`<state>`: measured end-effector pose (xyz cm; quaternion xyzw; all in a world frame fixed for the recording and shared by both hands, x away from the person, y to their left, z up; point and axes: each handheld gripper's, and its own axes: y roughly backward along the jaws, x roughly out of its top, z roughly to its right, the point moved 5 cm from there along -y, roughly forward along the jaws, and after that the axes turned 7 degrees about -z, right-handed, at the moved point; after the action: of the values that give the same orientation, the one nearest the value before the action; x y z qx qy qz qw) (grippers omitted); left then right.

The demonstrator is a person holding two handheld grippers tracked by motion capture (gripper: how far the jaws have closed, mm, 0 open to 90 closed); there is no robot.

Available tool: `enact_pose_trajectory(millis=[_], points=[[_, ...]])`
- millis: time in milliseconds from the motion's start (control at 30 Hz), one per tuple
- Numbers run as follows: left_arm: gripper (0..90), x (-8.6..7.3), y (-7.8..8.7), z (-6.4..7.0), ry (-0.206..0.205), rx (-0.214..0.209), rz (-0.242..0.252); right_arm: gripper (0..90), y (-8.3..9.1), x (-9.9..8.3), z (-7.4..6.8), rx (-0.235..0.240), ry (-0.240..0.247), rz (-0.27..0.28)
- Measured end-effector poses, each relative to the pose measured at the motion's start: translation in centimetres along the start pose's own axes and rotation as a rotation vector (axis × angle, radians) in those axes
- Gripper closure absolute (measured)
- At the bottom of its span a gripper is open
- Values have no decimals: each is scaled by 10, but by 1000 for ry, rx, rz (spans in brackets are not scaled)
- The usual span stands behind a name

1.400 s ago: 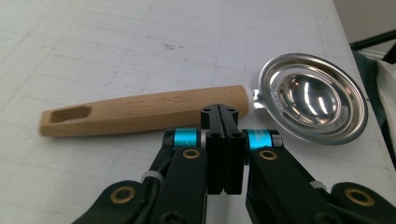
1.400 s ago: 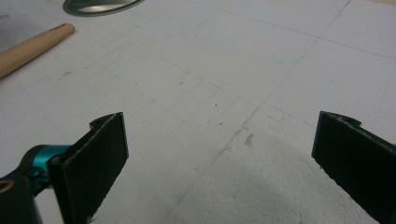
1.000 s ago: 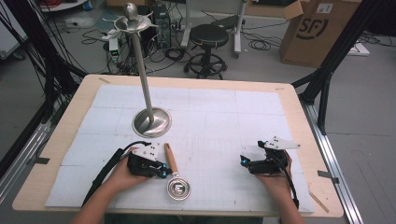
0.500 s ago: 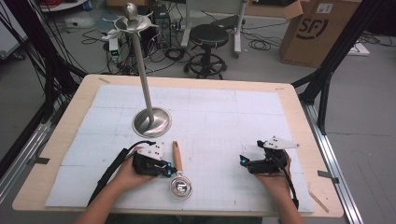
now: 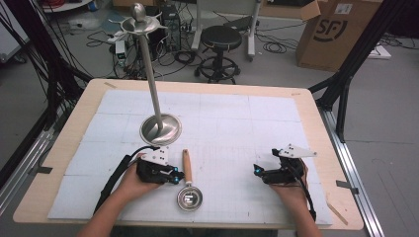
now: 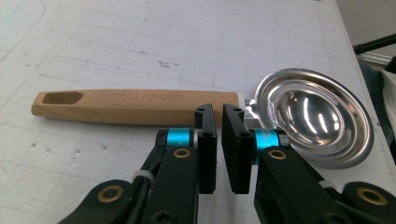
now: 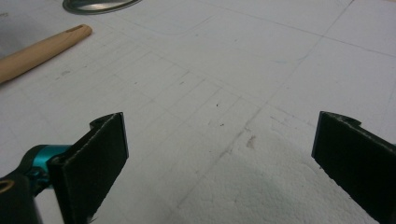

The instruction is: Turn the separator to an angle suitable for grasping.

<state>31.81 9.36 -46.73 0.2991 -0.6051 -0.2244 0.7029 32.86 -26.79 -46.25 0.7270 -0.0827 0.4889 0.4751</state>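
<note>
A small metal ladle lies on the white mat near the front edge, its wooden handle [image 5: 187, 165] pointing away from me and its shiny bowl [image 5: 189, 198] nearest me. My left gripper [image 5: 174, 176] rests just left of the handle, close to where it meets the bowl. In the left gripper view the jaws [image 6: 218, 114] are shut with nothing between them, their tips right in front of the handle [image 6: 135, 106] and beside the bowl [image 6: 313, 114]. My right gripper [image 5: 257, 171] sits on the mat at the right, open and empty [image 7: 219, 140].
A tall metal stand with a round base [image 5: 160, 129] and a hooked top [image 5: 140, 22] rises at the mat's middle left; its base edge [image 7: 100, 4] appears far off in the right gripper view. Wooden table rim [image 5: 316, 123] surrounds the mat. Stool, boxes and cables lie beyond.
My left gripper has slid a little to the right, closer to the ladle's handle. The ladle and the right gripper have stayed put.
</note>
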Motion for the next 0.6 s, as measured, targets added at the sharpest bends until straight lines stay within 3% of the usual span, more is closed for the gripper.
enact_pose_trajectory(millis=[133, 367, 533, 600], points=[[808, -1, 3, -1, 6, 7, 7, 23, 0, 0, 0, -1, 0, -4], [745, -6, 16, -9, 48, 69, 42, 24, 0, 0, 0, 0, 0, -1], [746, -8, 15, -20, 89, 167, 15, 24, 0, 0, 0, -1, -5, -1], [788, -10, 14, -25, 102, 174, 5, 24, 0, 0, 1, -6, -8, 3]])
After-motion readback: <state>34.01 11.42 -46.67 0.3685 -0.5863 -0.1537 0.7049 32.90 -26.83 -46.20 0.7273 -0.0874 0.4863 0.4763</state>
